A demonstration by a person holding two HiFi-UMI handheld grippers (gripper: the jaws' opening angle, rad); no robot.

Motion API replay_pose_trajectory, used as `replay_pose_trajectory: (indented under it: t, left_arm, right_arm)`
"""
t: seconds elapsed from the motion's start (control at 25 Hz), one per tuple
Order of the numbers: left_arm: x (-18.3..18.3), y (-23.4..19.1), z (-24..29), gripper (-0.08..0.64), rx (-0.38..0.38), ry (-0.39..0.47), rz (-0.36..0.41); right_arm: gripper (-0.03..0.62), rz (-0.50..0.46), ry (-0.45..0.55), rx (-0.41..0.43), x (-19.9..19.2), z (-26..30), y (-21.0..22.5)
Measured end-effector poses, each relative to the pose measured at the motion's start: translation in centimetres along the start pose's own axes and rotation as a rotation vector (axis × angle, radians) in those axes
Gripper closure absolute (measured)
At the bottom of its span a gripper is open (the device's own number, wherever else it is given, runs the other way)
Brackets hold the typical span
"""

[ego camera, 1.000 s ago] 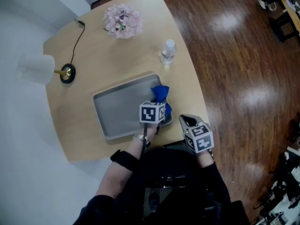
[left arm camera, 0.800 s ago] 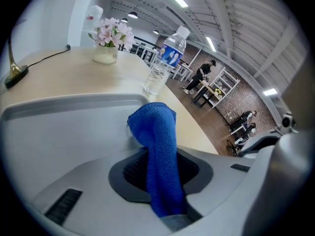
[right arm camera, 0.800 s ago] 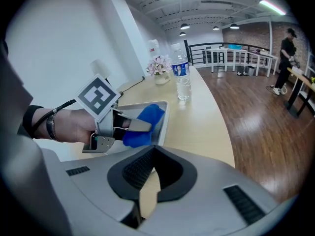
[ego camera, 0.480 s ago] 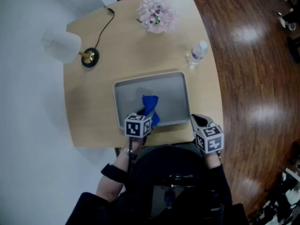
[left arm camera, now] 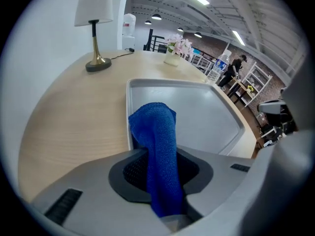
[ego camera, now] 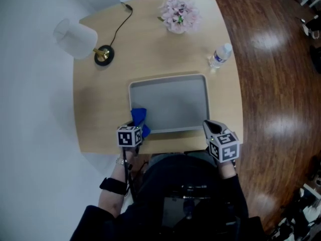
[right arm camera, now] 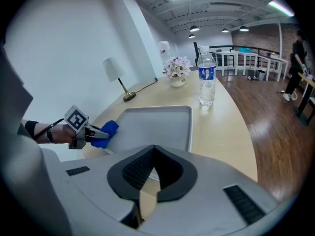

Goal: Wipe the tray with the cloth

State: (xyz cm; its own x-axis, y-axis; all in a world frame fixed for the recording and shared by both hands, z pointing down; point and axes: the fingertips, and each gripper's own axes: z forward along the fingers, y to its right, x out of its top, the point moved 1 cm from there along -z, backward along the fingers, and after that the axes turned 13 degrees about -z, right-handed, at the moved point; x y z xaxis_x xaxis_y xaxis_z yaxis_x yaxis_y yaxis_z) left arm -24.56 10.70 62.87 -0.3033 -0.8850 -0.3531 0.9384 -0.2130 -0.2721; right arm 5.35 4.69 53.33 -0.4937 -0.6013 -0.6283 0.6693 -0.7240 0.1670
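Observation:
A grey metal tray (ego camera: pixel 175 102) lies in the middle of the light wooden table. My left gripper (ego camera: pixel 137 125) is shut on a blue cloth (ego camera: pixel 139 117), which hangs down onto the tray's near left corner. In the left gripper view the blue cloth (left arm camera: pixel 156 141) runs out between the jaws and its end rests over the tray (left arm camera: pixel 202 117) rim. My right gripper (ego camera: pixel 208 127) hovers at the table's near edge by the tray's near right corner; in its own view the right gripper (right arm camera: pixel 153 149) has its jaws together with nothing in them.
A white lamp (ego camera: pixel 75 34) with a brass base and black cord stands at the far left. Pink flowers (ego camera: pixel 179 15) sit at the far edge, a water bottle (ego camera: pixel 219 55) at the right edge. Brown wooden floor lies beyond the table on the right.
My left gripper has dragged the blue cloth leftwards across the tray, from its near right part to its near left corner. The right gripper stays near the table's front edge.

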Motion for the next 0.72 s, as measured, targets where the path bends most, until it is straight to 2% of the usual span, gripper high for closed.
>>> replay_pose_trajectory:
  t: [0.32, 0.48, 0.72]
  left_arm:
    - [-0.4, 0.4, 0.5, 0.448, 0.029, 0.016, 0.010]
    - [-0.5, 0.9, 0.6, 0.448, 0.029, 0.017, -0.012]
    - [-0.7, 4.0, 1.4, 0.448, -0.001, 0.021, -0.030]
  right_arm:
    - [0.586, 0.040, -0.001, -0.026, -1.1, -0.9, 0.6]
    - [0.586, 0.051, 0.007, -0.032, -1.3, -1.3, 1.0]
    - [0.586, 0.059, 0.014, -0.033, -1.8, -1.7, 1.6]
